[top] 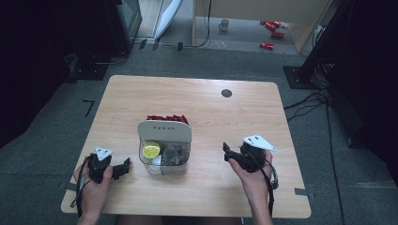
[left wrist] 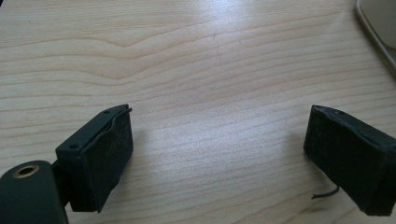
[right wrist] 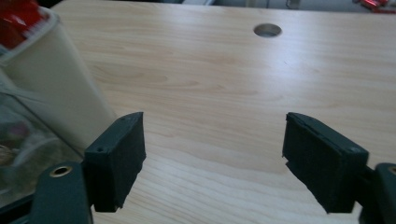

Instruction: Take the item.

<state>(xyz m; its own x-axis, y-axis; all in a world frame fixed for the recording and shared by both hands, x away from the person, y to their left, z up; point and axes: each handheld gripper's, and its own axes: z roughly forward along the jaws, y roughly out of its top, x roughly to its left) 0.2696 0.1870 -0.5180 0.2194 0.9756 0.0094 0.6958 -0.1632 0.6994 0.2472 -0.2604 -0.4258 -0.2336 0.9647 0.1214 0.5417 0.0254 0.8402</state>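
High view: wooden table [top: 234, 117] on grey carpet [top: 56, 112].

**Readable markings: one faint line**

The white lid [top: 164, 131] of the clear container [top: 165, 159] near the table's [top: 141, 93] middle is carrying a short row of small grey characters; too blurred to be making out. Nothing legible is showing in either gripper view.
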